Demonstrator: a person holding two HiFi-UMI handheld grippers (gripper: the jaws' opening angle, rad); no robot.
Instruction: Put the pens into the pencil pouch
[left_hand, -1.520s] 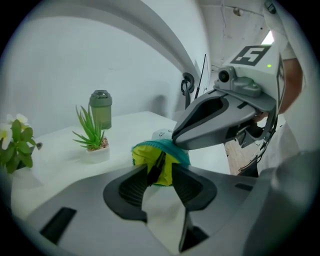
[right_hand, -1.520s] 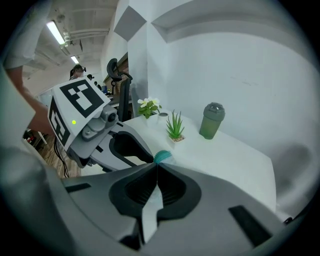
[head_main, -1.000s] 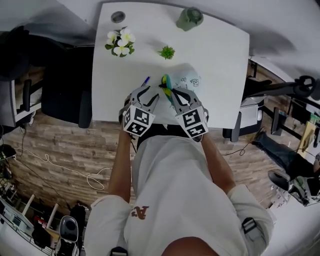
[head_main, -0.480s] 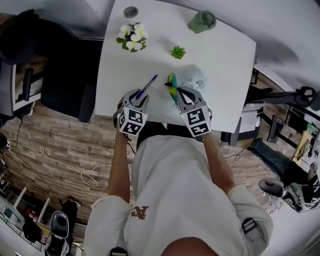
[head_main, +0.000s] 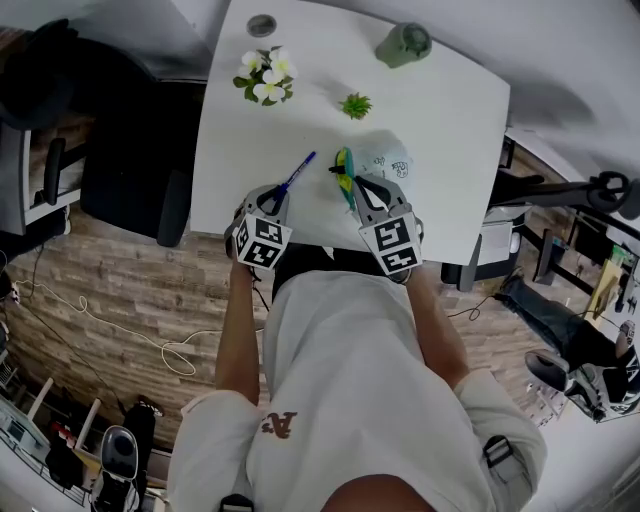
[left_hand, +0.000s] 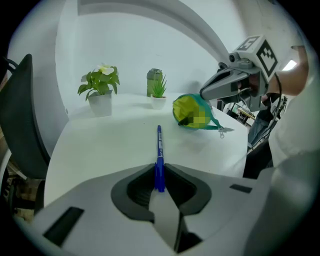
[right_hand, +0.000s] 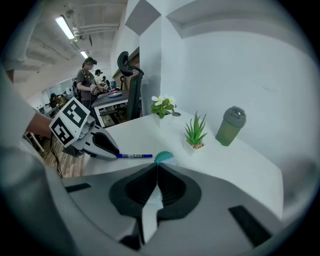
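On the white table (head_main: 440, 130), left tongs (head_main: 279, 191) grip a pen (head_main: 299, 169), right tongs (head_main: 353, 186) the pouch (head_main: 386, 160), a succulent (head_main: 355, 104) beyond.

Legible text, inventory: next to none; shirt (head_main: 340, 400): small red print, one letter like an A, rest unclear; pen (left_hand: 159, 150): white label band, print too small to read; pouch (head_main: 385, 160): dark doodled print, illegible; my left gripper (head_main: 281, 192) and right gripper (head_main: 352, 182): cubes with black-and-white square markers, no letters.
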